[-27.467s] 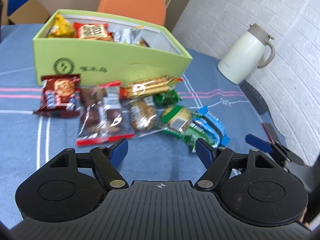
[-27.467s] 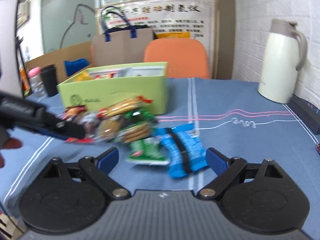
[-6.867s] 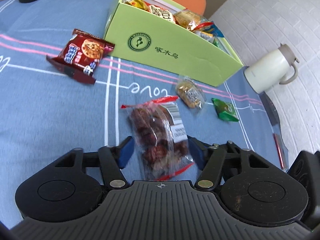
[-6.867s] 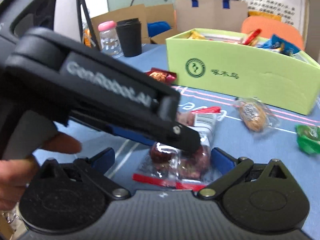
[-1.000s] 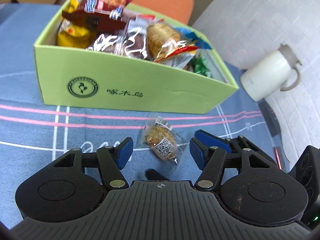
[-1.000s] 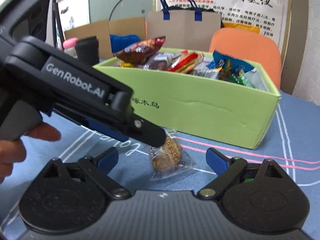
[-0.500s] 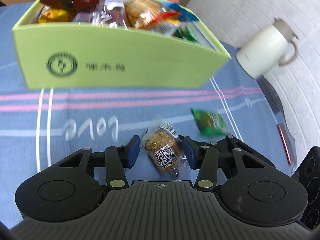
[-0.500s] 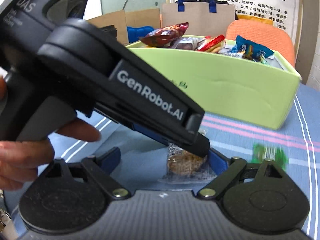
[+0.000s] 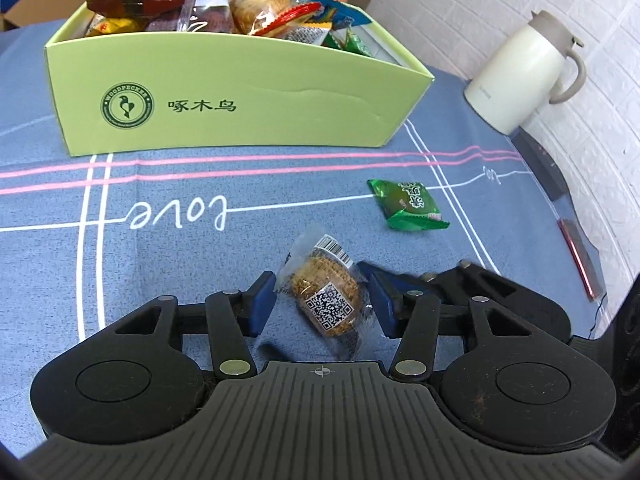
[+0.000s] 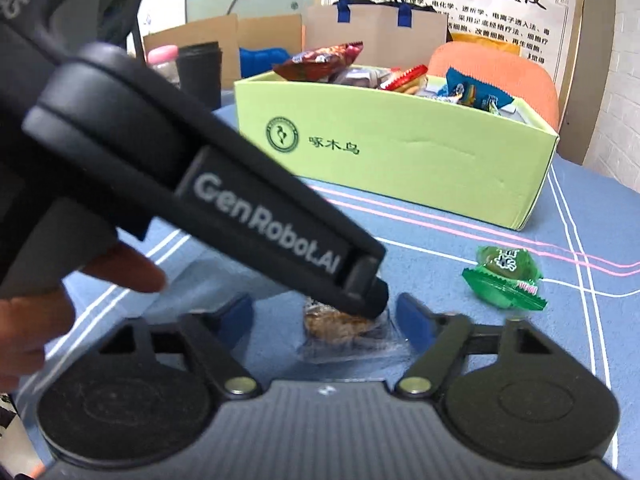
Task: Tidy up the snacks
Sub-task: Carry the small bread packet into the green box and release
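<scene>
A clear-wrapped brown cake snack with a QR label lies on the blue tablecloth. My left gripper straddles it, its blue pads close on both sides but a small gap still shows. In the right wrist view the same snack sits between my right gripper, which is open, and the left gripper's black body crosses in front. A green wrapped snack lies to the right, also seen in the right wrist view. The light green box behind holds several snacks.
A white thermos jug stands at the right by the brick wall. A red pen lies near the table's right edge. An orange chair, cardboard boxes, a paper bag and a black cup are beyond the box.
My left gripper has come down around the cake snack and its jaws have narrowed around it. The right gripper has closed in toward the same snack from the other side.
</scene>
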